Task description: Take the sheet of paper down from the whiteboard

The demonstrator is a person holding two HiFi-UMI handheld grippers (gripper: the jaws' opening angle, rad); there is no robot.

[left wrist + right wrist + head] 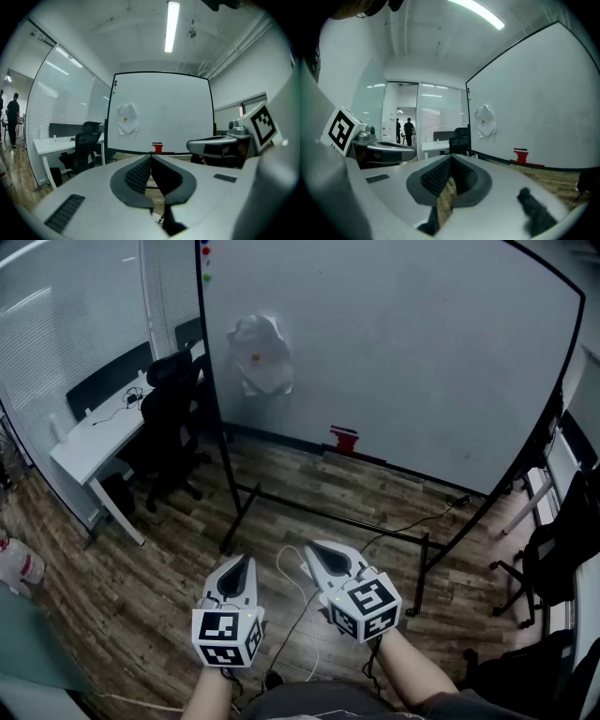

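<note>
Jaws together: left gripper (246, 562), right gripper (314, 547) | crumpled paper (262, 354) on whiteboard (403, 352)

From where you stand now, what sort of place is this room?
Most likely an office: a large white whiteboard on a black metal frame carrying a crumpled white sheet of paper, a long white desk with a black swivel office chair, and a glass partition wall beside them.

Wood floor (309, 493), white desk (89, 446), black chair (173, 423).
</note>
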